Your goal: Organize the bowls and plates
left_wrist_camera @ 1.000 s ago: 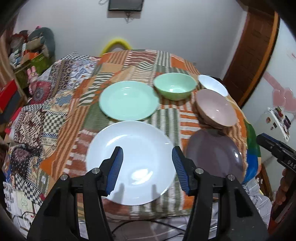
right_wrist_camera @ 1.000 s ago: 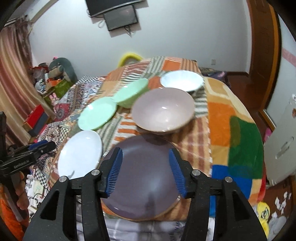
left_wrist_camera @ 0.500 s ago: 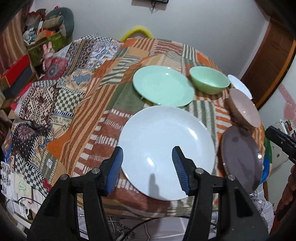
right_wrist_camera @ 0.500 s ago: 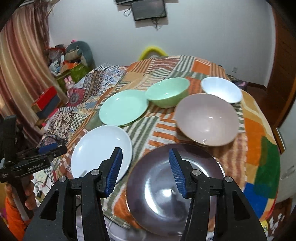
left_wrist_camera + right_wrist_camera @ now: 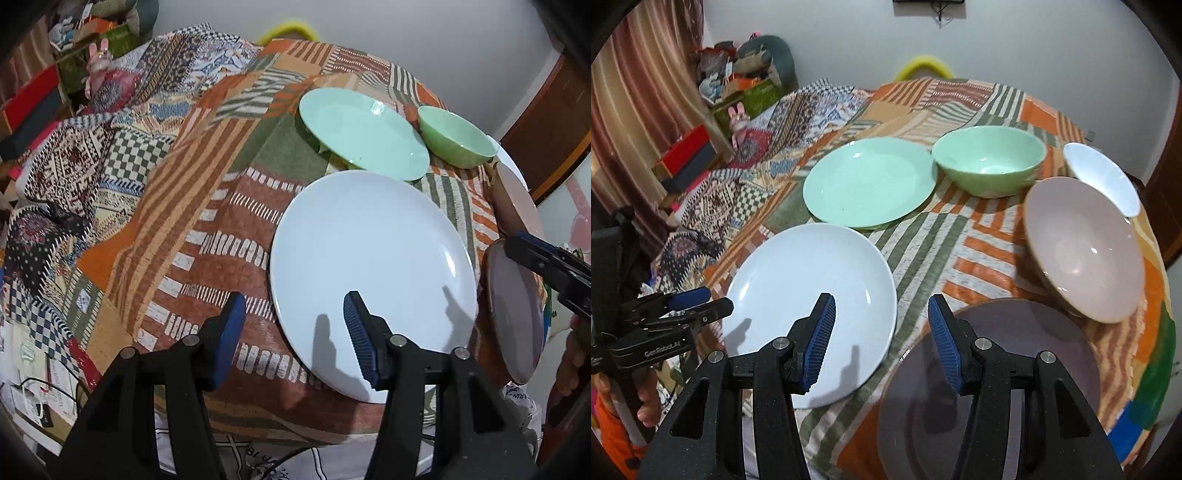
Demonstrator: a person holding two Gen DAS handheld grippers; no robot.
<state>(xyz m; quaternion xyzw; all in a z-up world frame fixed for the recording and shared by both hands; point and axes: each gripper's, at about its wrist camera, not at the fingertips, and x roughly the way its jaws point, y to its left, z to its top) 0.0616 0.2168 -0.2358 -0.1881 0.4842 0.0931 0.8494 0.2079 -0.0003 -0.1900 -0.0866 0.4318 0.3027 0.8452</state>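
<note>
On the patchwork-covered table lie a white plate (image 5: 373, 273) (image 5: 809, 291), a dark purple plate (image 5: 1015, 332) (image 5: 515, 310), a mint green plate (image 5: 868, 184) (image 5: 362, 136), a green bowl (image 5: 990, 162) (image 5: 456, 138), a pink bowl (image 5: 1082, 247) and a small white bowl (image 5: 1104, 177). My left gripper (image 5: 293, 317) (image 5: 683, 302) hovers open over the white plate's near left rim, holding nothing. Above the gap between the white and purple plates, my right gripper (image 5: 881, 314) (image 5: 546, 262) is open and empty.
The tablecloth (image 5: 207, 229) hangs over the near edge. Boxes and toys (image 5: 690, 158) are piled at the left by a curtain. A yellow chair back (image 5: 923, 66) stands behind the table and a wooden door (image 5: 546, 122) at the right.
Both grippers moved left and lower. The left one went from the white plate's middle to its left rim. The right one shifted from over the purple plate toward the white plate.
</note>
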